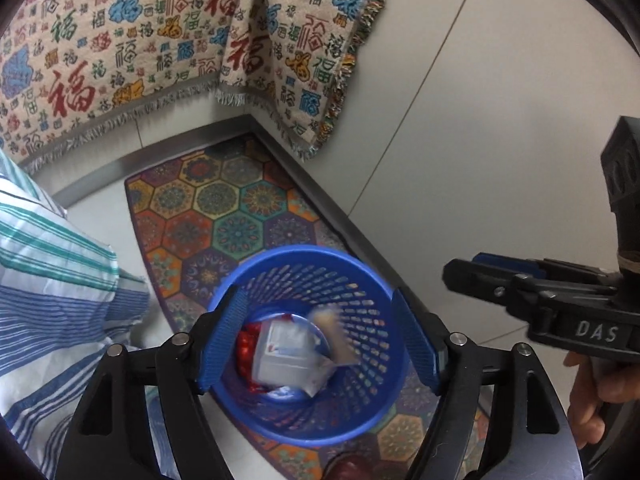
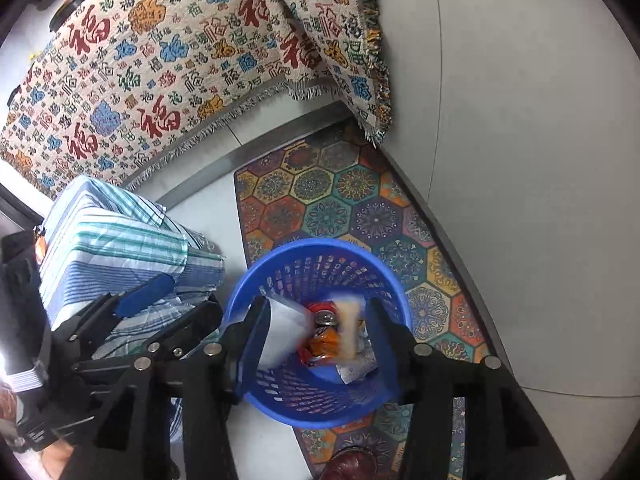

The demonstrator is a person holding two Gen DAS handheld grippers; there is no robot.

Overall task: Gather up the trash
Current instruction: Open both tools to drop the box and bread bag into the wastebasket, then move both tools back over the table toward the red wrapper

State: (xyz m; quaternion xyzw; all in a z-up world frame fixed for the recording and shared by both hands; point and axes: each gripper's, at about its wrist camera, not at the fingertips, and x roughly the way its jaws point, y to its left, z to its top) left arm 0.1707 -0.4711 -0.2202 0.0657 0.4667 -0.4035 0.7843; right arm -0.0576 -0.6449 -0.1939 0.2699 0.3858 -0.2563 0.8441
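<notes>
Down in the round blue perforated plastic waste basket [image 1: 352, 292] [image 2: 304, 268] lies the collected trash: a whitish carton-like box [image 1: 288, 356] [image 2: 282, 334], a crushed red and orange drink can [image 2: 324, 336], something red [image 1: 245, 346] against the basket's left wall, and some crumpled white wrapping [image 2: 358, 368]. A pale, cream-coloured strip [image 1: 334, 336] [image 2: 348, 332] shows only as a blur above the pile, apart from both sets of fingers.

Over the basket's mouth, the left gripper [image 1: 316, 348] [image 2: 160, 304] points steeply down with its blue-padded fingers spread wide on either side of the opening and nothing pressed between them. Just beside it, the right gripper [image 2: 316, 344] [image 1: 460, 270] stands partly open over the same basket, its pads [image 2: 254, 346] clear of the trash, gripping nothing. A hand [image 1: 592, 396] holds its handle.

Under the basket lies a floor mat printed with many-coloured hexagon medallions [image 1: 224, 216] [image 2: 360, 208], set in a corner of grey-white wall. To the left sits blue, green and white striped cloth [image 1: 52, 272] [image 2: 116, 240], and behind hangs a cream fringed woven throw covered in red, blue and orange Chinese characters [image 1: 168, 40] [image 2: 168, 60].
</notes>
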